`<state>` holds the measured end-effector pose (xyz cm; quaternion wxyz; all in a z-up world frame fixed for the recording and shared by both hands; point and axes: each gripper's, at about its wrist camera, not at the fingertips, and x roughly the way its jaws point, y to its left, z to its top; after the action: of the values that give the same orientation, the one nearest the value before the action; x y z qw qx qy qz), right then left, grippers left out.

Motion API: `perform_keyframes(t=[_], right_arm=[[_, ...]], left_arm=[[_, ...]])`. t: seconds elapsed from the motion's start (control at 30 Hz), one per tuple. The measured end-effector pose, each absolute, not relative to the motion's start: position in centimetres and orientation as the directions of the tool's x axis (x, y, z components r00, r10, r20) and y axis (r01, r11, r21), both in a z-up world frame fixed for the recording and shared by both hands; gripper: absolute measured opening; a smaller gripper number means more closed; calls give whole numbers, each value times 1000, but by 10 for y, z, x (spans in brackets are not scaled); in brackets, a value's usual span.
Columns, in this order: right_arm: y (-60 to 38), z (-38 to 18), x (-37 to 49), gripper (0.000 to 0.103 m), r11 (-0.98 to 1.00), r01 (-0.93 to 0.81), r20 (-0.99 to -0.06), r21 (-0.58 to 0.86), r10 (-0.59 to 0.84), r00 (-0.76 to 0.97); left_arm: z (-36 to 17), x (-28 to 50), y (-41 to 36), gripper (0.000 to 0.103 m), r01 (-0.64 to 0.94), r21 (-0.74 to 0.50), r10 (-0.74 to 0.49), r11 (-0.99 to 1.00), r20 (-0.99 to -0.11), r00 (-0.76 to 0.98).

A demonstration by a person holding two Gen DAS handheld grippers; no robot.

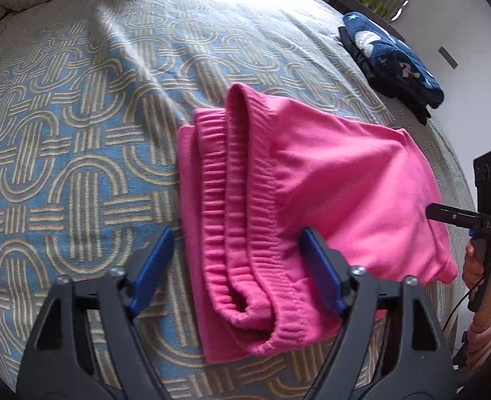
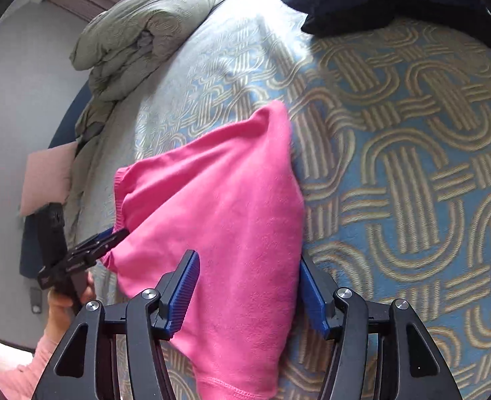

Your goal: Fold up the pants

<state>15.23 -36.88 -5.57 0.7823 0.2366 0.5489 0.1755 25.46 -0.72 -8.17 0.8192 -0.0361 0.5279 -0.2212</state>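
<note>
Pink pants (image 1: 312,180) bunched mid-frame on bed (image 1: 62,133); left claw (image 1: 237,271) and right claw (image 2: 247,291) both gape wide, straddling cloth, gripping nothing. Risk: closing now pinches uneven layers, skewing the fold.

We see lots of bare bed (image 1: 62,140) to the left of the pink pants (image 1: 329,180). A dark pile of clothes (image 1: 392,63) sits far off on the right edge. A rolled quilt (image 2: 138,30) blocks the far end.
</note>
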Motion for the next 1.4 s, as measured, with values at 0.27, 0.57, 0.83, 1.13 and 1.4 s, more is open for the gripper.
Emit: perform_keyframes(t=[0.27,0.57,0.83,1.13,1.4], right_arm=[[-356,-2,146,10,884,-86,-763,459,442,473],[-529,91,56,11,924,141,-667,355,145,731],[-685,50,-13,47,751,660,-761,-34,-447,470],[-637,34,-71,53,796,605,-690,-4,-440,574],[-616,53,-86,56,775,622,-682,109,-397,614]], left_arm=[[-30,239,-52,22,395,-269,-431,879,-802,414],[55,242,-297,24,737,-174,-594,653,-721,356],[-3,230,-516,49,797,131,-415,589,-798,438],[0,175,-513,69,834,14,-518,551,-778,356],[39,146,-481,69,834,16,-569,552,-723,391]])
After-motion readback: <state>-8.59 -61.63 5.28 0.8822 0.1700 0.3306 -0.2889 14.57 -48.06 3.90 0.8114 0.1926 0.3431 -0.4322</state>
